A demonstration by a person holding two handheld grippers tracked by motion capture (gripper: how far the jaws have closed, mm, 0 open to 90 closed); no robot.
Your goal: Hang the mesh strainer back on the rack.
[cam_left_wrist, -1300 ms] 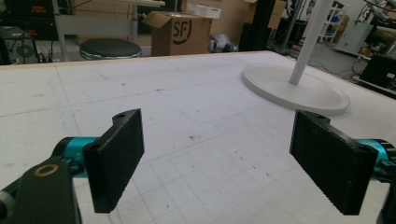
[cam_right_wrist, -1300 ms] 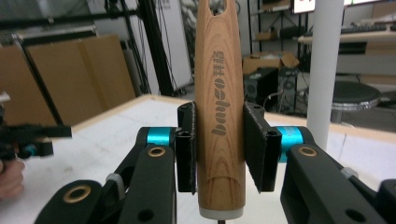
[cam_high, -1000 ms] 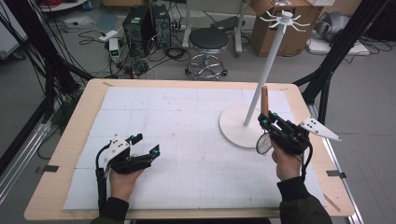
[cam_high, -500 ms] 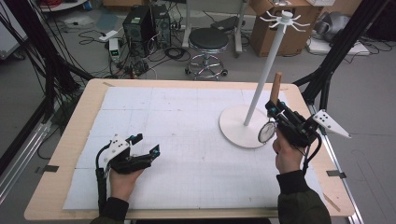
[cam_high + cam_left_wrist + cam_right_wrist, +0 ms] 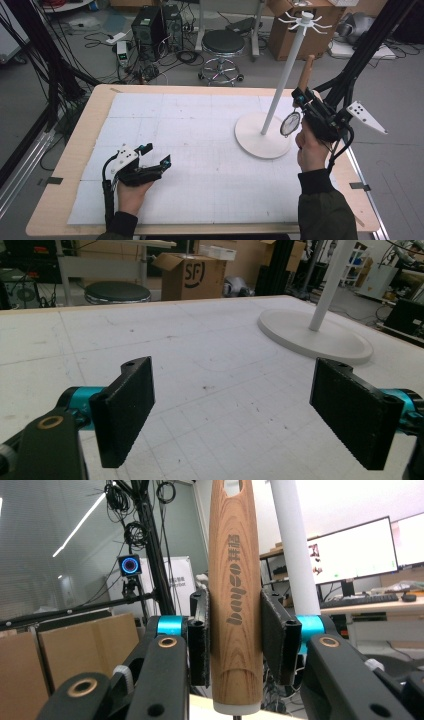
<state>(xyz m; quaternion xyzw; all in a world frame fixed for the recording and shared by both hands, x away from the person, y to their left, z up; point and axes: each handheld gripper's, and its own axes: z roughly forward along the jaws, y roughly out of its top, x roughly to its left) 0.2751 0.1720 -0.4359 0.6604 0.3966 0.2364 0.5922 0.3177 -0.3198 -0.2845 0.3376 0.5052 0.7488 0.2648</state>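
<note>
The right tongs (image 5: pixel 302 98) gripped a wooden handle (image 5: pixel 235 595) beside the white stand (image 5: pixel 280 90); the left tongs (image 5: pixel 154 157) sat open near the bench's (image 5: pixel 75 150) front-left corner.

Cardboard box (image 5: pixel 194 276): "SF"; wooden handle (image 5: pixel 235 595): possibly "baijie".

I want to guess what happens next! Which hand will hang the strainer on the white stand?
Probably the right. The right gripper already clamps the strainer's wooden handle beside the stand's pole; the left gripper rests open and far away.

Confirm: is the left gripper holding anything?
No. In the left gripper view the left gripper has its jaws wide apart with only bare table between them.
</note>
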